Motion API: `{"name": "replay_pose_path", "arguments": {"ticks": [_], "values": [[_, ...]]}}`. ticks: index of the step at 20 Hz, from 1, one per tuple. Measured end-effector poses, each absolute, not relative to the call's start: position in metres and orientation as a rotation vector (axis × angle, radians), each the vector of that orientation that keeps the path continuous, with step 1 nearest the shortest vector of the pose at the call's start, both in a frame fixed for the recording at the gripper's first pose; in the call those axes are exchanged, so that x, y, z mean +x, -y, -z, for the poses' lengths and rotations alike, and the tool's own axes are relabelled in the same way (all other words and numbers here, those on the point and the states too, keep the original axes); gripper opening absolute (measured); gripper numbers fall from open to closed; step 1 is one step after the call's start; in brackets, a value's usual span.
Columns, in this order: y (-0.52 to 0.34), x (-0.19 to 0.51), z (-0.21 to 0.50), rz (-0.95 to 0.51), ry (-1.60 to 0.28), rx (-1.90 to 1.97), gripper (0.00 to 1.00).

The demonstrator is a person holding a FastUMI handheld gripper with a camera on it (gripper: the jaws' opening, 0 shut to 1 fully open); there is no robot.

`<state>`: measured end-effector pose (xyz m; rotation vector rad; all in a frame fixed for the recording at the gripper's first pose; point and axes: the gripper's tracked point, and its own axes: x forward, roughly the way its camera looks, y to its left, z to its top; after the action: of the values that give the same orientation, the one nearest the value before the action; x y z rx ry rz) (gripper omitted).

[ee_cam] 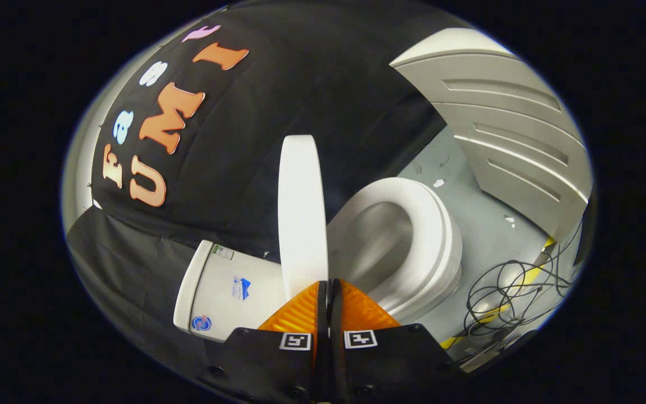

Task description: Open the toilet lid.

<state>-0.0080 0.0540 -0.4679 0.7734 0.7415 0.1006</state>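
Observation:
The white toilet lid (300,213) stands raised off the seat and I see it edge-on, rising just ahead of my fingertips. The white seat ring (438,224) lies down around the open bowl (382,235), beside the lid. On the lid's other side is the white tank (222,289) with small stickers. My gripper (328,286) is shut, its fingers pressed together with nothing visible between them. The tips sit right at the lid's near edge, and that edge passes behind one finger (300,311). Whether the tips touch the lid is unclear.
A grey panelled door (513,129) stands beyond the toilet. A tangle of black cables (513,292) lies on the grey floor (485,224) past the seat, over a yellow-and-black tape strip (525,278). Black cloth hangs behind the tank and lid.

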Motion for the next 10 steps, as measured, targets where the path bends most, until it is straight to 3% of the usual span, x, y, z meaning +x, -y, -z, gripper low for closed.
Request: {"name": "replay_pose_path", "arguments": {"ticks": [10], "values": [[-0.101, -0.009, 0.423, -0.111, -0.718, 0.625, 0.08]]}}
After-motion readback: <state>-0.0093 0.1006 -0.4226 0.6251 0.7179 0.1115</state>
